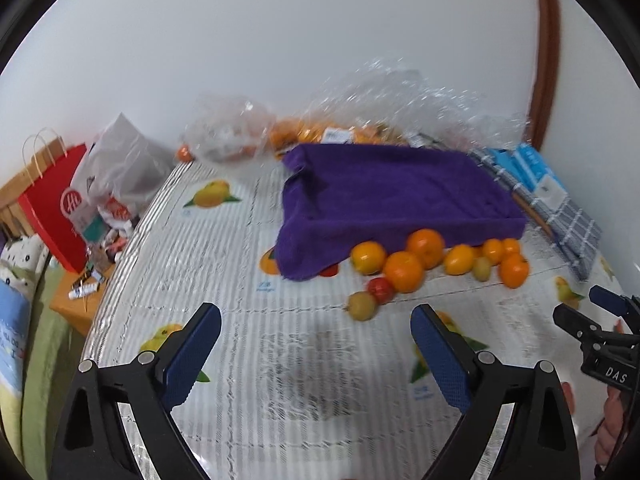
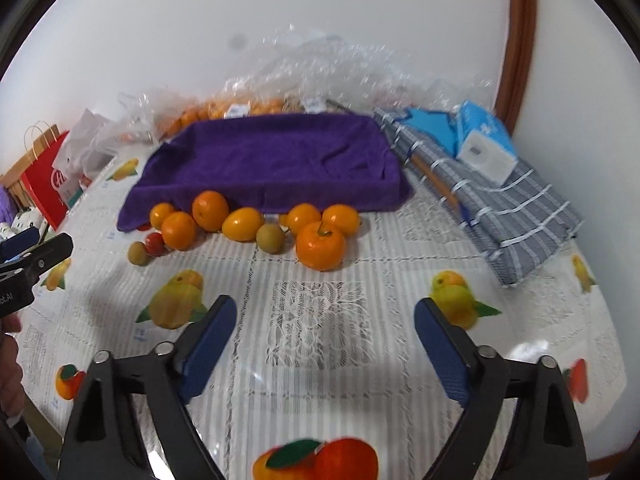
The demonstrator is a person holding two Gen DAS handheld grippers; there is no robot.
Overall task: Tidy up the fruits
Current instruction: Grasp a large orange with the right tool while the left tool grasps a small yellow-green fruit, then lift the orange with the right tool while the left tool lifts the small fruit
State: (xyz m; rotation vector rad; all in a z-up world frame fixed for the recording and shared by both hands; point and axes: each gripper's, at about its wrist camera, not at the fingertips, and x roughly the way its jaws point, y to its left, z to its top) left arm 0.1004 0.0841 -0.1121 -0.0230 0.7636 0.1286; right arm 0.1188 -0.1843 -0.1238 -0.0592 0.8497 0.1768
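A: Fruits [image 2: 256, 228] lie loose on your table [image 2: 320, 292], in a heap against the near edge of the purple cloth [image 2: 272, 160]. Most are oranges; the biggest orange [image 2: 320, 245] sits nearest to you on the right side of the heap.

B: And the small ones?

A: You have a red fruit [image 2: 155, 243] and a dull green one [image 2: 139, 253] at the left end, touching or nearly so. Another green fruit [image 2: 269, 237] sits in the middle, between two oranges.

B: How do your grippers stand?

A: Your left gripper [image 1: 316, 354] has its jaws spread wide, with nothing between them but bare tablecloth. Your right gripper [image 2: 325, 344] is the same: jaws apart and empty. Both are above the table on your side of the heap, well apart from the fruit.

B: Can you see one from the other?

A: Yes. In your left wrist view the right gripper shows at the right edge, with part of your hand [image 1: 612, 432] under it. In your right wrist view the left one shows at the left edge.

B: What lies around?

A: Behind the cloth you have clear plastic bags [image 2: 312, 76] with more oranges in them. Right of the cloth lies a folded grey checked towel [image 2: 520, 216] with a blue tissue pack [image 2: 484, 140] on it. Off the left side of the table stands a red paper bag [image 1: 52, 204].
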